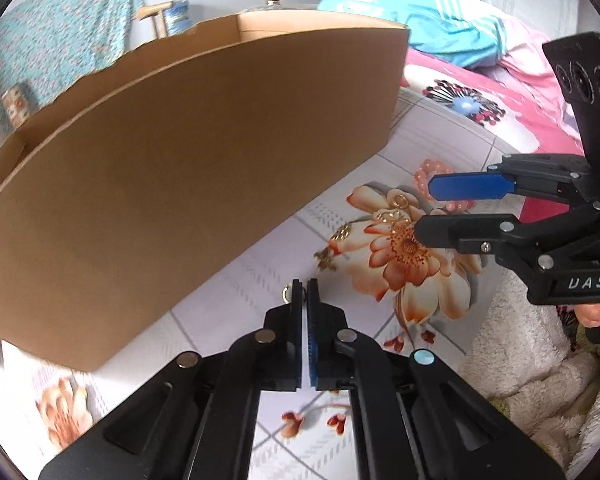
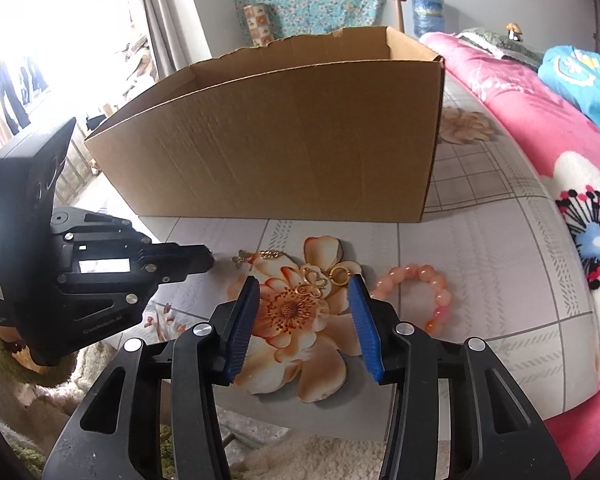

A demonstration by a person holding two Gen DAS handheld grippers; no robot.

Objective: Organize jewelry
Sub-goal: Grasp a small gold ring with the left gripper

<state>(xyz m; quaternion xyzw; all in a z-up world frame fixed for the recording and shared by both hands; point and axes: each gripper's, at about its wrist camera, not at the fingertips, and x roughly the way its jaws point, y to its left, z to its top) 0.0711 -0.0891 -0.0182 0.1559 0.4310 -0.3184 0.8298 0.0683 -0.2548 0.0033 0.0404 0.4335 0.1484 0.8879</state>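
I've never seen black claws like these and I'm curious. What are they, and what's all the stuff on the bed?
They are two grabbing tools, and a person holds one in each hand. Each tool has a small camera looking along its two fingers, so one picture is taken from the left gripper and the other from the right gripper.

Below them is a flowered bed sheet with a big cardboard box standing on it. In front of the box lies jewelry: a peach bead bracelet, a gold butterfly charm and a thin gold piece.

The right gripper is open and holds nothing; the butterfly charm lies on the sheet just past its fingers. The left gripper is shut. A tiny ring peeks out beside its tip, but I can't tell whether it is pinched.
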